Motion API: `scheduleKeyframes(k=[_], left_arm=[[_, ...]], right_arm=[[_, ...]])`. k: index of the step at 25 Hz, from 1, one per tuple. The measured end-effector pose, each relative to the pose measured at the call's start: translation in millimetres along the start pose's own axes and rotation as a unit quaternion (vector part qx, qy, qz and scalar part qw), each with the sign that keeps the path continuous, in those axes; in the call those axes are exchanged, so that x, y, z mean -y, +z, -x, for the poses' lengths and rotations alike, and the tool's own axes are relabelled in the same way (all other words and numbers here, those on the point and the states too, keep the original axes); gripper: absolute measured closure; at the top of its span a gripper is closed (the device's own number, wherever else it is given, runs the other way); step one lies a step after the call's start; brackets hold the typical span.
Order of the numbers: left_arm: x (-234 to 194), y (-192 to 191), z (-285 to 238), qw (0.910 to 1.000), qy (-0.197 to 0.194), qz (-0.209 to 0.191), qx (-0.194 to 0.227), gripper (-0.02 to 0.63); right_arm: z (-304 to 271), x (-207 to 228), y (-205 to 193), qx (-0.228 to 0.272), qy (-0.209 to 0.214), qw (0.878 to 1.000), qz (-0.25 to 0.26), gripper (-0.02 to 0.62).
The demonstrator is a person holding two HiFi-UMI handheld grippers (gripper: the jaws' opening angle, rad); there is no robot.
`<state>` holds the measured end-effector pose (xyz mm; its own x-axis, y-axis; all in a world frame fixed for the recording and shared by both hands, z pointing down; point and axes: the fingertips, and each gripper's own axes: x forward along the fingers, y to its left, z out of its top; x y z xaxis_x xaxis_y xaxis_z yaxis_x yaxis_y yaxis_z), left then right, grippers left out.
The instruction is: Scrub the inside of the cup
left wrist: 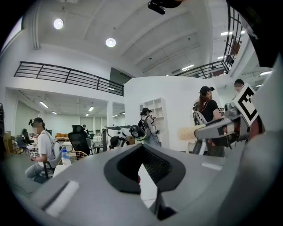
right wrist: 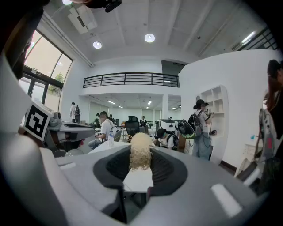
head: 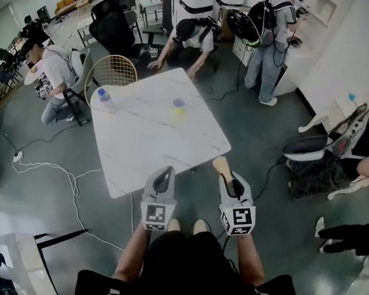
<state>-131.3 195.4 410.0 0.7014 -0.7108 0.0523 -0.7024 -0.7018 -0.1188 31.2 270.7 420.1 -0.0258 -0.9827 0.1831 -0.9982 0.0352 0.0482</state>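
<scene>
**Cup mid-table, scrubber in right jaws**

Head view: the cup (head: 179, 104) stands on the table (head: 139, 153), well ahead of both grippers; its contents are too small to tell. A bottle (head: 104, 99) stands to its left.

Left gripper view: the left gripper (left wrist: 142, 170) is clenched on nothing.

Right gripper view: the right gripper (right wrist: 139, 172) grasps a scrubber (right wrist: 140, 152); the cup cannot be made out.

Cup (head: 179, 104): inside too small for me to tell. Scrubber (right wrist: 140, 152) in my right gripper (right wrist: 140, 173): handle hidden.
</scene>
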Motion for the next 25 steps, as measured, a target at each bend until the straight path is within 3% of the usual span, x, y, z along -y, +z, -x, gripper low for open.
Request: scheduleKeyframes(k=[25], left_arm=[[-52.6,-17.8,-7.4,0.9994,-0.032,0.005,0.014,0.598]], right_arm=[[-29.5,-38.6,4.2,0.002,-0.039,0.999,-0.002,0.486]])
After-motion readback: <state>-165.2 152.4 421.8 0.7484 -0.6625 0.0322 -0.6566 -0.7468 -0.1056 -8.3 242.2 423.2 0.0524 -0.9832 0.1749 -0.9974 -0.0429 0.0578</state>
